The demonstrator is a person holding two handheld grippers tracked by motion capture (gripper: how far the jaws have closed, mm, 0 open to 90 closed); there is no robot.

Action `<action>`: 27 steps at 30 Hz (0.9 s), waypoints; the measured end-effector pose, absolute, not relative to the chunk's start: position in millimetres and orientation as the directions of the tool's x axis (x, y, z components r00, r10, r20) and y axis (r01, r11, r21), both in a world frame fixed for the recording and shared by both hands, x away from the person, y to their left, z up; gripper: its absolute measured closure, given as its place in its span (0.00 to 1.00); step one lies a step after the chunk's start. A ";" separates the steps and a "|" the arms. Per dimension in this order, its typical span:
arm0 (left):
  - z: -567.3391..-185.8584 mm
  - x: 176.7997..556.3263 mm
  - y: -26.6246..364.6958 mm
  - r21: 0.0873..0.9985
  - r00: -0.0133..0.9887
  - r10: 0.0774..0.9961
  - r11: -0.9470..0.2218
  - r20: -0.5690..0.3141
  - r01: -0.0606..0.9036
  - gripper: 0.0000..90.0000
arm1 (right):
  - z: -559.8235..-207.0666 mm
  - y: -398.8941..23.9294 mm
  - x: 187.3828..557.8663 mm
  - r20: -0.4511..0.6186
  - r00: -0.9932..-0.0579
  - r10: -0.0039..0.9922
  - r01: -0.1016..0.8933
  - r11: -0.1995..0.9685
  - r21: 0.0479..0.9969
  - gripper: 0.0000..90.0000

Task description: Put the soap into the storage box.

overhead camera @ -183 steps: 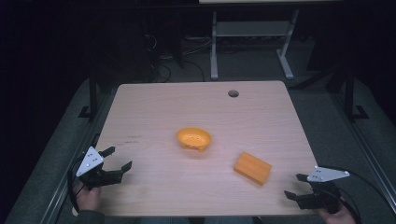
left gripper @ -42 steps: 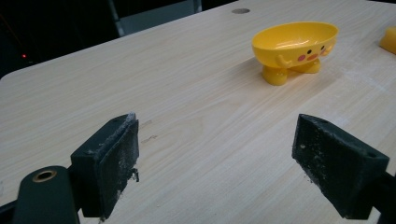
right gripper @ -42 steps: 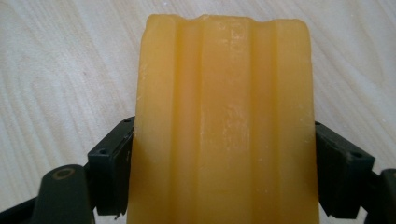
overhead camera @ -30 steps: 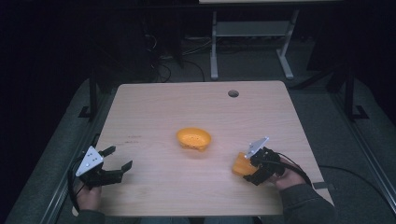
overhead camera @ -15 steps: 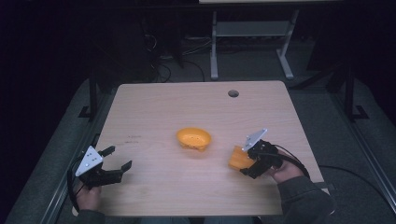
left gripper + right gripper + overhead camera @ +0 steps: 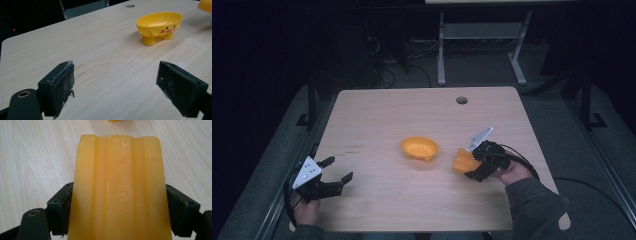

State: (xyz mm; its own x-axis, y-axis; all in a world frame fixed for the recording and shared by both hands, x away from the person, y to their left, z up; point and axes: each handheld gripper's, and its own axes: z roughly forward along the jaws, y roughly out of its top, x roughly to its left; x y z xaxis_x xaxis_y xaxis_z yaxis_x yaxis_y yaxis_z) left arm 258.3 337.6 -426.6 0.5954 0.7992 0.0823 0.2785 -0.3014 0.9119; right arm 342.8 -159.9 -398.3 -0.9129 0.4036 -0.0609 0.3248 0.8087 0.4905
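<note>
The right gripper [image 6: 476,165], right of centre in the high view, is clamped on the ridged translucent orange soap bar [image 6: 120,187], apparently lifted just off the pale wooden table [image 6: 382,115]. Likely next: carry it left into the empty yellow duck-faced plastic soap dish [image 6: 160,23] (standing mid-frame). The left gripper [image 6: 332,176], lower left, idles with jaws spread.

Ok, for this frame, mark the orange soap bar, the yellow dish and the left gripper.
orange soap bar [image 6: 120,185], right gripper view, middle of its ridged top face.
yellow dish [image 6: 160,21], left gripper view, inside of the bowl.
left gripper [image 6: 336,170], high view, midway between its fingertips.
</note>
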 end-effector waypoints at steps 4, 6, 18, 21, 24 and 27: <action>-426.5 258.2 337.8 0.913 0.594 0.800 -0.299 0.081 0.277 0.15 | -395.8 -156.5 345.7 -0.052 -0.915 0.399 0.324 0.806 0.495 0.23; -426.5 258.3 337.7 0.913 0.595 0.800 -0.300 0.082 0.278 0.15 | -395.5 -156.2 346.6 -0.050 -0.914 0.403 0.328 0.805 0.494 0.23; -426.4 258.5 338.3 0.914 0.595 0.800 -0.299 0.083 0.275 0.15 | -392.9 -151.5 355.4 -0.053 -0.920 0.389 0.314 0.810 0.496 0.23; -426.4 258.5 338.2 0.914 0.595 0.800 -0.299 0.082 0.275 0.15 | -390.8 -150.0 357.2 -0.053 -0.920 0.389 0.315 0.810 0.495 0.23; -426.4 258.6 338.4 0.915 0.595 0.800 -0.298 0.082 0.274 0.15 | -389.7 -149.1 358.8 -0.055 -0.921 0.386 0.309 0.808 0.501 0.23; -426.3 258.6 338.6 0.914 0.595 0.799 -0.300 0.084 0.273 0.15 | -389.3 -148.3 359.3 -0.051 -0.920 0.389 0.312 0.806 0.503 0.23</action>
